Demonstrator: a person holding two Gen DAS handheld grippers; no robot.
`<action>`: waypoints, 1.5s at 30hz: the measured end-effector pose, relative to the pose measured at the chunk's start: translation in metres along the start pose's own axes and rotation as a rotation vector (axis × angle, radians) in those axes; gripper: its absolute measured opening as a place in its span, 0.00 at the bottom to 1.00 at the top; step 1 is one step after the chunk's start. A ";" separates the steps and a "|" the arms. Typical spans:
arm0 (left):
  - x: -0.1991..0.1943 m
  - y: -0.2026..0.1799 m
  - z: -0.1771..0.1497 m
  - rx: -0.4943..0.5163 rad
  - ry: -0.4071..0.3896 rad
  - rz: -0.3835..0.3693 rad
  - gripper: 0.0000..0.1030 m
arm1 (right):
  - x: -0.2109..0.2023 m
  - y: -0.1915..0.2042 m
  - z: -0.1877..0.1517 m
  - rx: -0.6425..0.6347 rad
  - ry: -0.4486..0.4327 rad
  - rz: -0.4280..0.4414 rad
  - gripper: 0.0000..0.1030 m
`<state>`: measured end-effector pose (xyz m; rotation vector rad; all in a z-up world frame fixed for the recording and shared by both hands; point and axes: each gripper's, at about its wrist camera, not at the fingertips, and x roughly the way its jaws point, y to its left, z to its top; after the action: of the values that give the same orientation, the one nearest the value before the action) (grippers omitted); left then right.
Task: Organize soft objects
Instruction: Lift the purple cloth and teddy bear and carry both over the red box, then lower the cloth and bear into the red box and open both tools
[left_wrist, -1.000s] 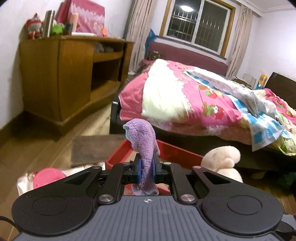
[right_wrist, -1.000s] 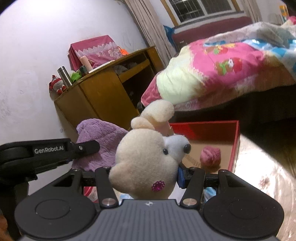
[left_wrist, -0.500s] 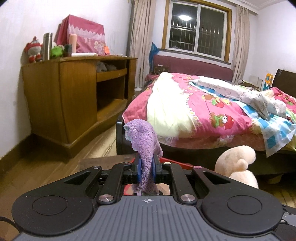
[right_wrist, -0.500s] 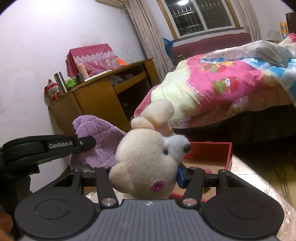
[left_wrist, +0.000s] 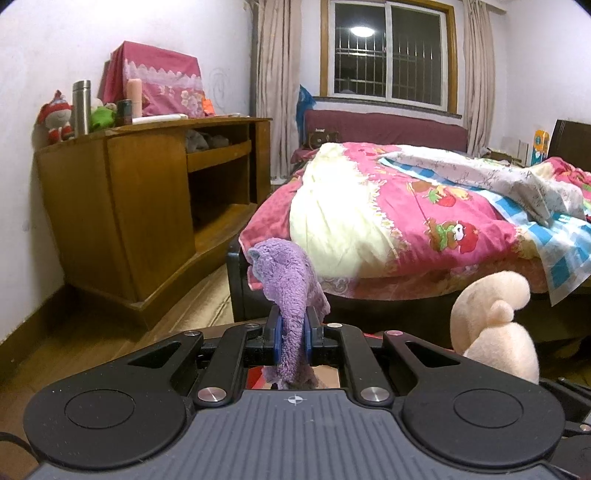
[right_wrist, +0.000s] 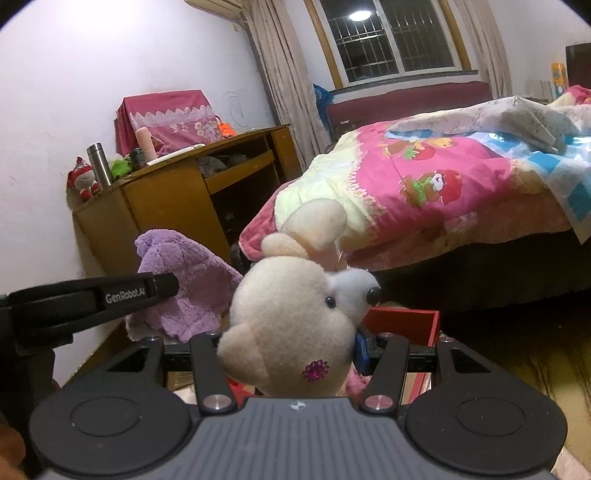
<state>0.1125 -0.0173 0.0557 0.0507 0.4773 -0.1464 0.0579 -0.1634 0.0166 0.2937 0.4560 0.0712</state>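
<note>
Behind cream plush (right_wrist: 291, 325): red box (right_wrist: 402, 317), half-hidden

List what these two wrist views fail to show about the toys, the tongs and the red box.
- Red cardboard box: its contents are hidden by the cream plush bear in the right wrist view.
- Right tongs: the bear covers the fingertips.
- Purple fuzzy plush toy: its lower end is cut off behind the left tongs body, left wrist view.
- Floor below: blocked in both views.
</note>
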 end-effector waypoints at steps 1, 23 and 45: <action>0.003 0.000 0.000 0.005 0.003 0.002 0.08 | 0.003 -0.002 0.001 -0.003 0.000 -0.006 0.24; 0.093 -0.016 -0.012 0.088 0.114 0.053 0.68 | 0.096 -0.042 0.002 -0.013 0.170 -0.074 0.36; 0.024 0.018 -0.022 0.057 0.133 0.060 0.73 | 0.044 -0.039 0.001 0.065 0.139 -0.046 0.48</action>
<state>0.1260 -0.0010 0.0253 0.1314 0.6033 -0.0984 0.0977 -0.1948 -0.0131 0.3437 0.6034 0.0322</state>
